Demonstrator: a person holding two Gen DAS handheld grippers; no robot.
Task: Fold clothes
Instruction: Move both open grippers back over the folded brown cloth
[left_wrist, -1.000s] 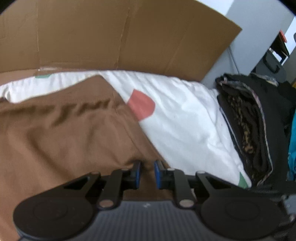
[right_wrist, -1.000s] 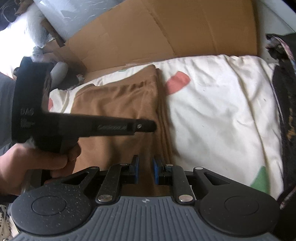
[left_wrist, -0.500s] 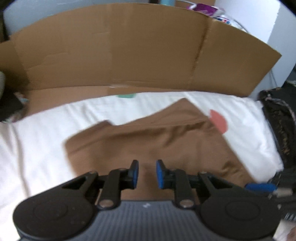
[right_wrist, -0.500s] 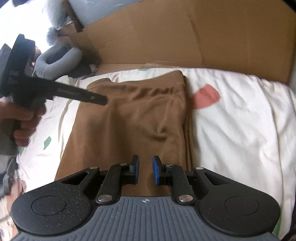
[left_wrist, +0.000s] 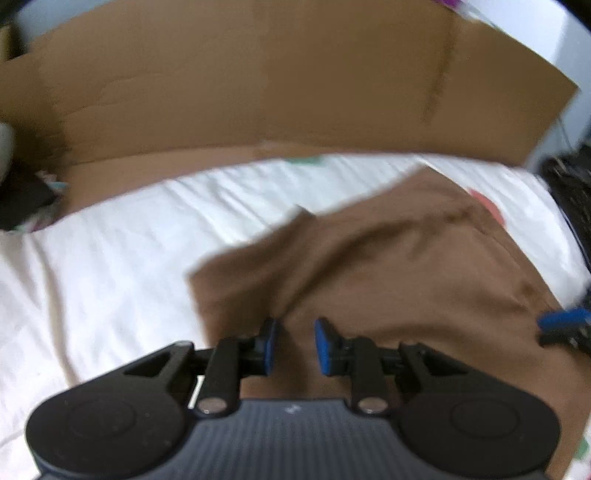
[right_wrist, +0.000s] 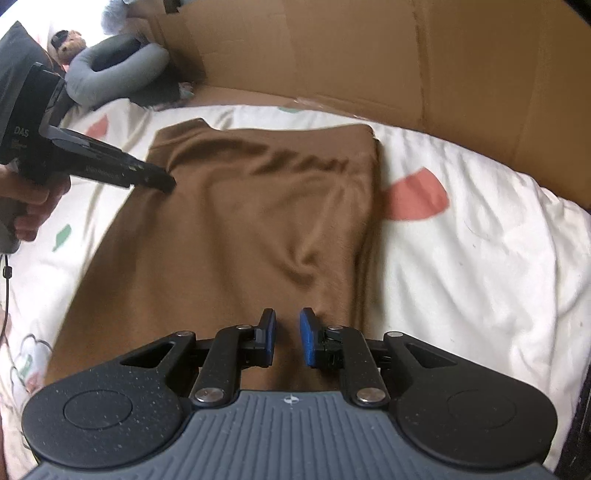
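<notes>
A white bed sheet (left_wrist: 110, 266) with coloured patches is covering the bed, and a cardboard sheet (left_wrist: 277, 81) is standing behind it as a backdrop. In the blurred left wrist view, the left claw (left_wrist: 294, 345) is hovering with its jaws parted and nothing between them, over the near edge of the brown garment (left_wrist: 388, 273), whose left side is showing an uneven, stepped outline.

In the right wrist view, the brown garment (right_wrist: 240, 229) is lying as a narrow panel along the bed, with creases gathering near its right edge. The right claw (right_wrist: 287, 338) is also standing parted and empty above the near hem.

Risk: a claw closing on one layer only would likely be pulling the stacked layers apart; closing too deep would be catching the sheet beneath. The creases could be setting into a crooked fold.

No container holding anything is appearing in either view.
</notes>
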